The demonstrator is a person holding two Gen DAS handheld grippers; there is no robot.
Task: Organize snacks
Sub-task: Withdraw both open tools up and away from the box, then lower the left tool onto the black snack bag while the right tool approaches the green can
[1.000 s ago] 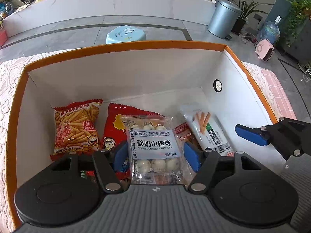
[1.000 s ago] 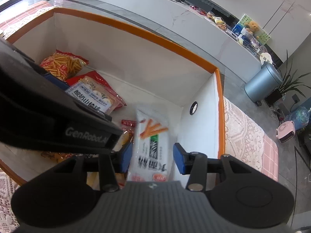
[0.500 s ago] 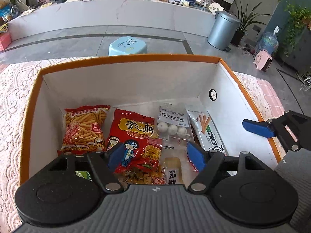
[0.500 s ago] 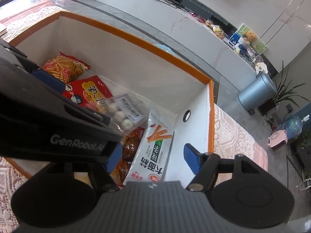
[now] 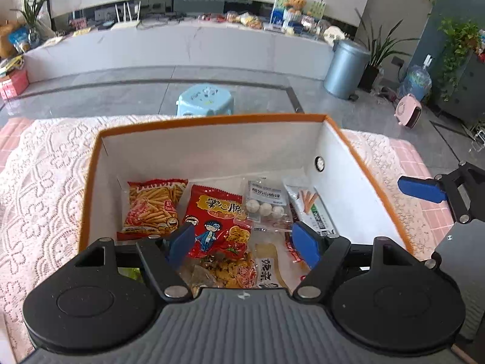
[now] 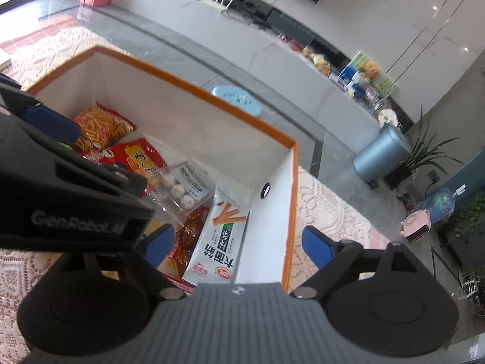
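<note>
A: Snacks lie inside the orange-rimmed box (image 5: 91, 188), flat on its white floor; the box sits on the lace tablecloth (image 5: 39, 182). Going left to right along the far row: fries packet (image 5: 151, 206), red cartoon noodle packet (image 5: 218, 218), clear hawthorn-ball pack (image 5: 266, 204), white stick-snack pouch (image 5: 315, 212) against the right wall.

B: What changed?

A: A second ago the hawthorn-ball pack sat between the left gripper's (image 5: 242, 242) pads, and the stick-snack pouch between the right gripper's (image 6: 236, 245) pads. Both packs now rest in the row. Both sets of jaws have just been opening; they stand wide, nothing pressed between them. Both grippers also sit higher over the box than before.

B: Meaning?

A: My reading: two placements are finished together, and both hands are free for the next pick or for stopping.

B: Count?

A: Four packs in the far row, one of each. In front of them, partly hidden by the left gripper: one clear bag of brown nut-like pieces (image 5: 224, 268), one pale packet with dark characters (image 5: 268, 273), one red-edged pack of brown pieces (image 6: 188, 242). A green scrap shows at the near left; cannot tell what it is. So seven sure, perhaps eight. One box, two grippers.

B: Any left outside?

A: None visible on the cloth in either view.
</note>
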